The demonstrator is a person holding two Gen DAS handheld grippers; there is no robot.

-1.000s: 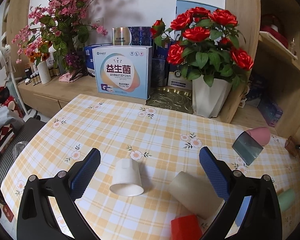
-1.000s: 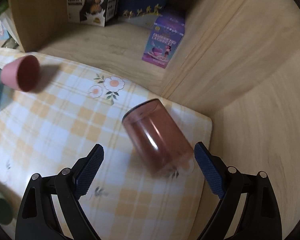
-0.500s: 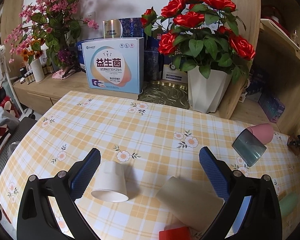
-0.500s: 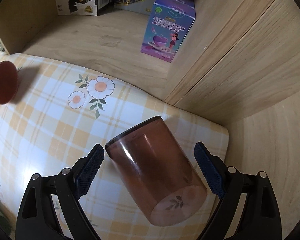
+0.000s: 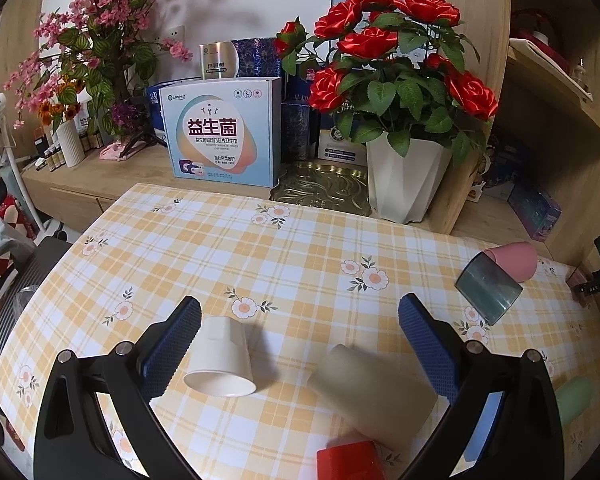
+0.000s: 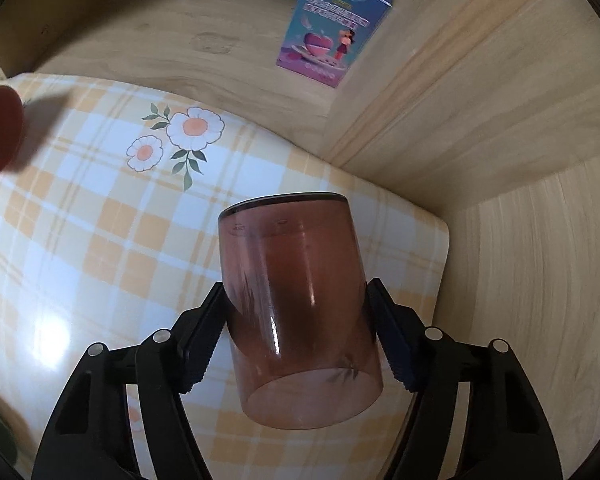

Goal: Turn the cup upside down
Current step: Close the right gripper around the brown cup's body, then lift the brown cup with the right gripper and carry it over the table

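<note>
Gripping brown cup (image 6: 300,320) now, right tool (image 6: 296,336) clamped from wide open; left tool (image 5: 300,344) stays spread.

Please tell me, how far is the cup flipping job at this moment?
Done: the white cup seems already to stand mouth-down on the tablecloth. In hand: the right gripper is shut on the brown translucent cup, not yet turned over. The left gripper is open and empty. Left: the beige cup, grey cup and pink cup lie on their sides.
</note>
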